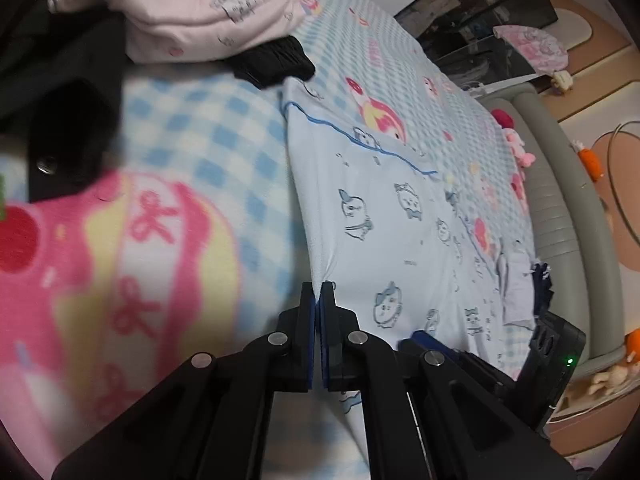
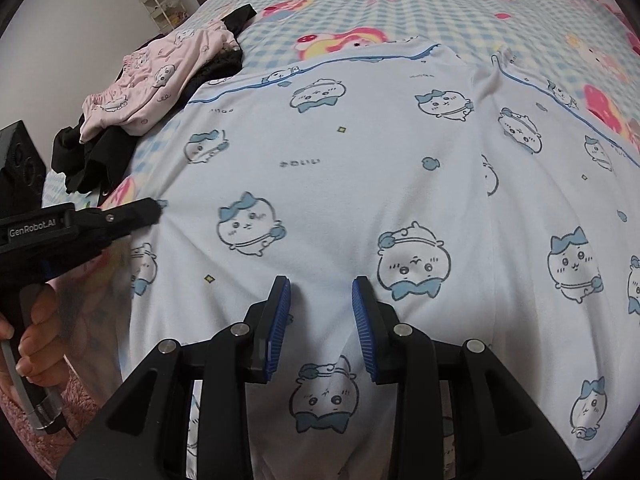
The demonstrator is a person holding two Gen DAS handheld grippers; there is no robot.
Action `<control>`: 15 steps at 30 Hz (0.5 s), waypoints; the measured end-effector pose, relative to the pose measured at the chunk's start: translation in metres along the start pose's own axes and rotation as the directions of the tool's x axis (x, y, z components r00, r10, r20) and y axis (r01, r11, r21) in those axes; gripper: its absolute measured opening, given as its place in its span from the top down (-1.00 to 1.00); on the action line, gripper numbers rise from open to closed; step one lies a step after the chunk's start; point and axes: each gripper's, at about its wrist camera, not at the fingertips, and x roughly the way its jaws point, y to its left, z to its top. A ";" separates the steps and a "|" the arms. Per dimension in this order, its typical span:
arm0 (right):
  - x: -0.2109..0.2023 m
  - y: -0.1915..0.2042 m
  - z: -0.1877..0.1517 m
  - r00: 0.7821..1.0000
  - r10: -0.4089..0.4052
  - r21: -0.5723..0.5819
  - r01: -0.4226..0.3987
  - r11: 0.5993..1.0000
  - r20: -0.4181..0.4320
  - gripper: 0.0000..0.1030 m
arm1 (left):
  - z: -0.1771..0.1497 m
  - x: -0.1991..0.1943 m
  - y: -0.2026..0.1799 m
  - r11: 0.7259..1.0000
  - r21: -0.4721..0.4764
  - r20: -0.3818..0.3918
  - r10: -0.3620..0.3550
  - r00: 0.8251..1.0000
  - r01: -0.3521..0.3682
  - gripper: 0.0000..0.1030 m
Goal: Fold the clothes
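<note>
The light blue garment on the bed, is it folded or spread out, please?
Spread out: the light blue garment lies flat on the bed, with the left gripper pinching its edge.

Pale blue cotton pyjama garment point(image 2: 340, 160): printed white round cartoon animals with blue bows, darker blue piping along edges. Beneath it, fleece bed blanket point(image 2: 420, 4): blue-and-white check with pink, yellow and red cartoon figures. Left of the garment, pale pink printed clothing point(image 2: 160, 80) over black clothing point(image 2: 92, 156). Gripper finger pads point(image 2: 280, 320): blue, ribbed, on black linkages.
</note>
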 end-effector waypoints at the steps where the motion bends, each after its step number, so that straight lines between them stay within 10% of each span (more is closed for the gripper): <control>1: -0.001 0.000 0.000 1.000 -0.003 0.000 0.003 1.000 0.002 0.37 | 0.000 0.000 0.000 1.000 0.007 0.000 0.020 1.000 -0.020 0.96; 8: -0.011 -0.011 0.000 1.000 -0.004 0.025 0.004 1.000 0.017 0.40 | -0.012 -0.001 0.013 0.996 -0.082 -0.056 -0.039 0.998 0.035 0.89; 11: -0.024 -0.011 -0.001 0.998 0.042 0.029 -0.043 0.999 0.043 0.37 | -0.023 -0.004 0.017 0.986 -0.131 -0.064 -0.115 0.991 0.106 0.40; 15: -0.030 -0.006 -0.006 0.996 0.086 0.012 -0.087 0.996 0.035 0.37 | -0.038 -0.005 0.013 0.988 -0.121 -0.064 -0.099 0.993 0.091 0.32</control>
